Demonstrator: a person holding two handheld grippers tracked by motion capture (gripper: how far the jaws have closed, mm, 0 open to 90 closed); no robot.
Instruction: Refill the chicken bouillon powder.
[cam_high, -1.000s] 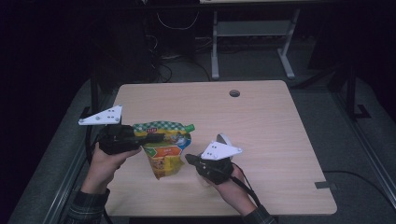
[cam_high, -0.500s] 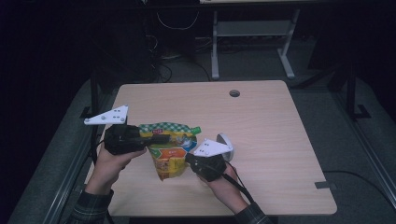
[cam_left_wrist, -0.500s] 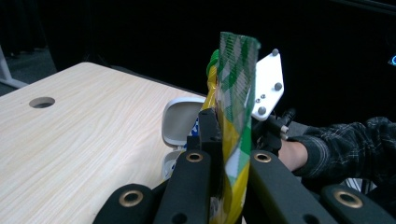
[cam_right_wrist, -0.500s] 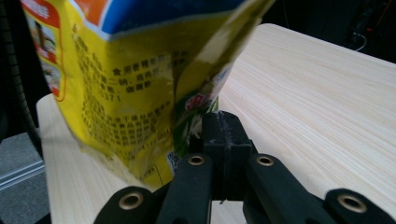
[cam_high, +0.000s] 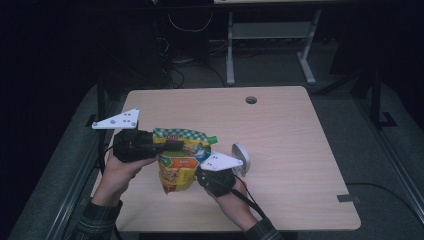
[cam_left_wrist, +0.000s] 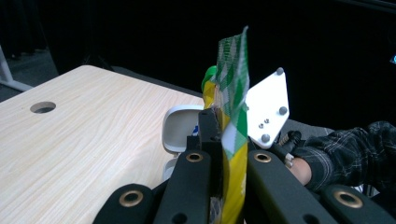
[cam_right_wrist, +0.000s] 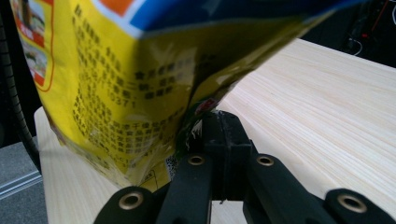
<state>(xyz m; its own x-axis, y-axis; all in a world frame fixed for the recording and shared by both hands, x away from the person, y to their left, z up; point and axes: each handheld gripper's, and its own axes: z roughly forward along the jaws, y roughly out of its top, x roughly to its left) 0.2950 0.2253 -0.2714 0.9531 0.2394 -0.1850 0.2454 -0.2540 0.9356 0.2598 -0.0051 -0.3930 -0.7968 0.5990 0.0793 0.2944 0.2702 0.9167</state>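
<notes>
Now the right gripper (cam_high: 200, 167) sits closer in against the yellow snack bag (cam_high: 180, 162) than it did a second ago, having slid in from about four o'clock toward the bag's lower right edge, while the left gripper (cam_high: 172, 145) has hardly shifted. Going left to right: the left gripper's jaws are clamped on the green checked top seal (cam_left_wrist: 233, 79) of the bag, at roughly nine o'clock of it, and the bag hangs upright just above the wooden table (cam_high: 280, 130). The right gripper's jaws are closed on a crease in the bag's side wall (cam_right_wrist: 196, 109). With both grippers pinching the bag, the work looks set for pulling it open or steadying it, as a judgement. Whether the bag is sealed or what it holds cannot be told. At three o'clock of the bag a small grey round container (cam_high: 242, 157) stands tilted on the table; its contents are hidden.
</notes>
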